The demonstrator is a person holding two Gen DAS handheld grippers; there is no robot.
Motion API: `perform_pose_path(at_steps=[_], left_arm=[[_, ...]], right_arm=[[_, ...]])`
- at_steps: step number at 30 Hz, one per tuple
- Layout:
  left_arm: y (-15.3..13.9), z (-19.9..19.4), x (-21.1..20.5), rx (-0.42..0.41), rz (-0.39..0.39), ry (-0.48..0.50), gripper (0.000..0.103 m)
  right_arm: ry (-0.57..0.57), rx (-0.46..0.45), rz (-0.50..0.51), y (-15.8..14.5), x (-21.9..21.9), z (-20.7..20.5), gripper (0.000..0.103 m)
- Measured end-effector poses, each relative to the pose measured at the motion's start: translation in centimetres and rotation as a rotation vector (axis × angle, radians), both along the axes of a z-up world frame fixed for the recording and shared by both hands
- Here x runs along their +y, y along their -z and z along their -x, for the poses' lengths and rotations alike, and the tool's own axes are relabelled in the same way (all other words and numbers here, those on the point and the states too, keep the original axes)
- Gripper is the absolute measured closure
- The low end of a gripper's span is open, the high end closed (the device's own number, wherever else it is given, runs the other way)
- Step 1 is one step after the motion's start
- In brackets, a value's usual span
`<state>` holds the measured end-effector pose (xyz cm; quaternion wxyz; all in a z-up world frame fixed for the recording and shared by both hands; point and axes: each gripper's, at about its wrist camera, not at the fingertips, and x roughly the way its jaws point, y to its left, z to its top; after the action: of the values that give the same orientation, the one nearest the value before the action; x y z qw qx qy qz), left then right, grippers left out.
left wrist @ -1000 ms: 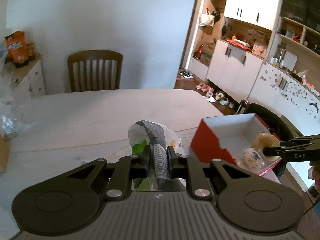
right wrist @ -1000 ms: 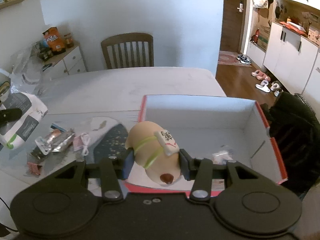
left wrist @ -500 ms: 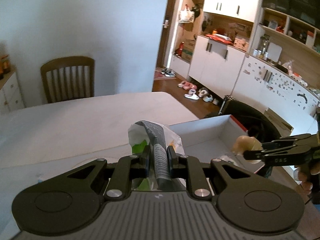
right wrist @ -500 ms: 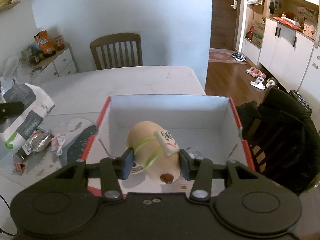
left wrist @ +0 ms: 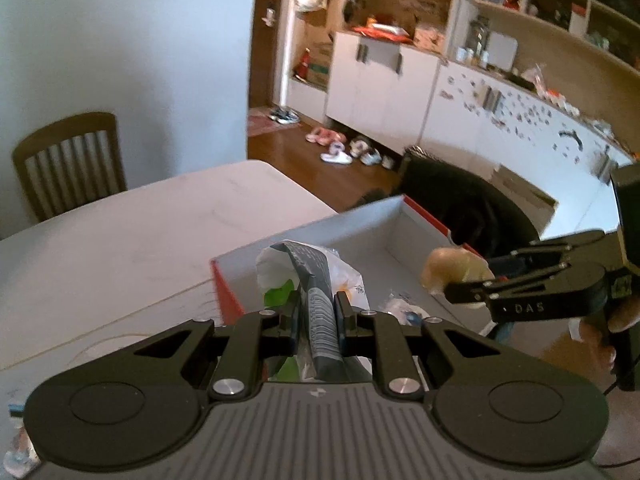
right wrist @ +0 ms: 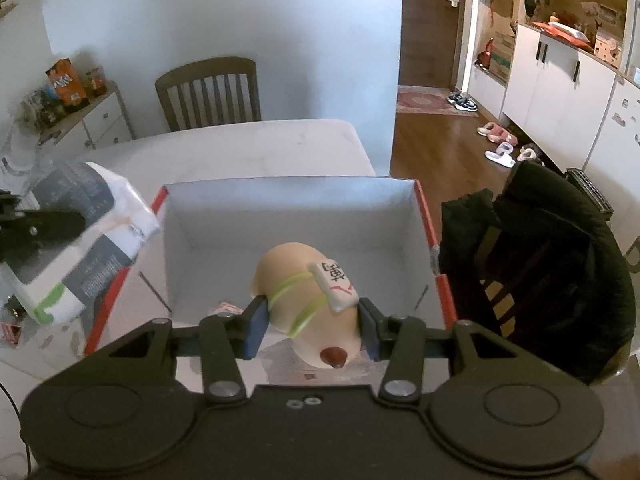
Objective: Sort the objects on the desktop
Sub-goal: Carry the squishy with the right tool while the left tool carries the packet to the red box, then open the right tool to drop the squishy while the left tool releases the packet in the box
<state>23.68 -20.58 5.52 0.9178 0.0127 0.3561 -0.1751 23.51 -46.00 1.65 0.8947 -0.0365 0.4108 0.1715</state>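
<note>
**Operator:** What is the status of both grippers?

**Technician:** The left gripper (left wrist: 318,314) has its jaws clenched on a soft white-and-grey packet (left wrist: 316,280), held in the air at the left edge of the red-sided box (right wrist: 424,216). The right gripper (right wrist: 310,326) has its jaws grasping a beige toy (right wrist: 308,304) with green bands and a small tile on top. The toy hangs over the box interior, above the floor of the box.

**Operator:** What is the procedure for this step?

**Technician:** In my judgement, both items are to be deposited in the box.
1. Lower the toy until it is near the box floor, then release. It is rounded and may roll if dropped from height.
2. Withdraw the right gripper upward before the left gripper enters. The two are near each other, and a collision is the likely risk.
3. Carry the packet fully over the box wall. Soft film can snag on the rim.

**Operator:** What is the item count?

**Technician:** Grippers: two. Held items: two, one per gripper. Boxes: one, standing on the worktop (right wrist: 256,140). One small wrapped item (left wrist: 400,306) already lies in the box. A few small items lie on the worktop at the left, too blurred to count. One wooden chair (right wrist: 208,92) stands behind the worktop.
</note>
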Motion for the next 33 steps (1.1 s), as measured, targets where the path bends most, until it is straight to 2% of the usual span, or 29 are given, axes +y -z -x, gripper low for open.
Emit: perform_pose_path(at_steps=[9, 20, 33], left_arm=[[2.8, -2.3, -3.4, 0.048, -0.064, 0.067, 0.087], [5.6, -4.3, -6.0, 0.101, -0.135, 0.127, 0.087], [7.9, -5.3, -5.9, 0.189, -0.135, 0.112, 0.087]], right_arm=[[-0.001, 0.048, 0.003, 1.2, -0.4, -3.0, 0.056], [-0.015, 0.066, 0.067, 3.4, 0.9, -6.9, 0.056], [-0.044, 0.118, 0.135, 5.9, 3.5, -9.3, 0.056]])
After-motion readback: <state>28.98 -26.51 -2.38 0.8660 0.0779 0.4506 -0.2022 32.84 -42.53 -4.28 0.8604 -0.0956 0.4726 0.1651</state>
